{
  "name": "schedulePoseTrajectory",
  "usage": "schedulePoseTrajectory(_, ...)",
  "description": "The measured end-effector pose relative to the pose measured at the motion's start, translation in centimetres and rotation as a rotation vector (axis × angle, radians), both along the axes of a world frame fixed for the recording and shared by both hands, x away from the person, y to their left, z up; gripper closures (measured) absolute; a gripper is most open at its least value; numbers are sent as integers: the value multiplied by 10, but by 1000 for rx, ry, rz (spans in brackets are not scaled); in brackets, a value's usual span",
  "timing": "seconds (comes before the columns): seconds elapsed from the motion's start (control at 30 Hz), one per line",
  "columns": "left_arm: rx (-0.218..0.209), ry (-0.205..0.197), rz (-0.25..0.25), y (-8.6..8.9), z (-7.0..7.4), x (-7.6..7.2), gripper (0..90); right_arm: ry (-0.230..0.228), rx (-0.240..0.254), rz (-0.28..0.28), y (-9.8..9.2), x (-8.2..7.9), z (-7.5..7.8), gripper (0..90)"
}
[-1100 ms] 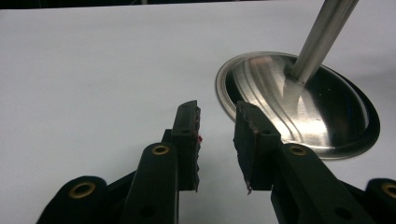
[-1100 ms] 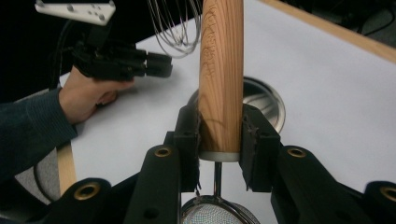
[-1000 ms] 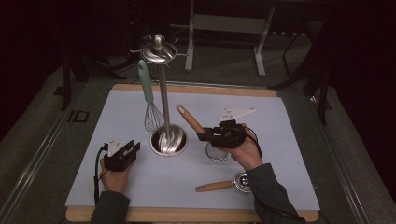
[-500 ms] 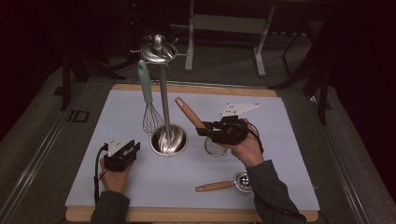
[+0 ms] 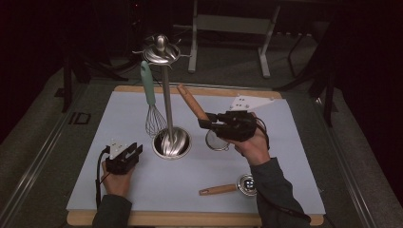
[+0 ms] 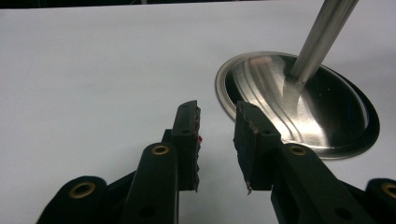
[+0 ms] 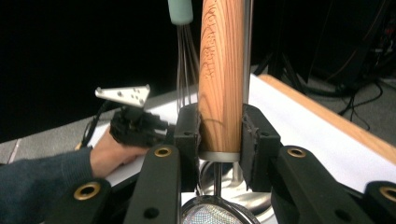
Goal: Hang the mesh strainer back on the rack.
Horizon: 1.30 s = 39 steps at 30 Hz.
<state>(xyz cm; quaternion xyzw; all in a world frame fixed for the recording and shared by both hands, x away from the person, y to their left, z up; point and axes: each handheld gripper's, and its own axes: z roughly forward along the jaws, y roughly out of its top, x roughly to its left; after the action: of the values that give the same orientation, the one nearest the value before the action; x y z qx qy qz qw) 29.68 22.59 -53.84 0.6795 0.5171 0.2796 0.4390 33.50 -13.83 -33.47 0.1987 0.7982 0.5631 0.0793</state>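
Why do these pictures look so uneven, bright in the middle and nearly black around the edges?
High view: light falls on the white mat while the room beyond sinks into darkness. Left gripper view: the steel stand base throws streaky glare, and the left tongs look soft up close. Right gripper view: the wooden strainer handle is lit and sharp against a black background, and the whisk behind it is dimmer.

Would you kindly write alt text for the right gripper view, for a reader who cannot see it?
The right gripper clamps the wooden handle of a small mesh strainer, held upright. Behind it hang a mint-handled whisk and the stand's steel pole; the left gripper rests on the white mat.
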Motion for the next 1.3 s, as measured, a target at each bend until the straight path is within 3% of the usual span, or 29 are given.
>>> schedulePoseTrajectory(0.23, 0, -1, 0, 0, 0, 0, 704, -44, 82, 3, 1, -3, 22, 711)
schedulePoseTrajectory(0.47, -2, 1, -1, 0, 0, 0, 704, -95, 113, 12, 5, -7, 40, 711)
schedulePoseTrajectory(0.63, -1, 1, -1, 0, 0, 0, 703, -100, 135, 31, 11, -8, 48, 711)
schedulePoseTrajectory(0.8, -1, 2, -2, 0, 0, 0, 702, -118, 103, 23, 23, -5, 45, 711)
schedulePoseTrajectory(1.03, -4, 3, -2, 1, 0, 0, 702, -75, 74, 0, 34, 9, 35, 712)
schedulePoseTrajectory(1.3, -5, 2, -3, 1, 0, 0, 702, -78, -4, -7, 51, 20, 30, 706)
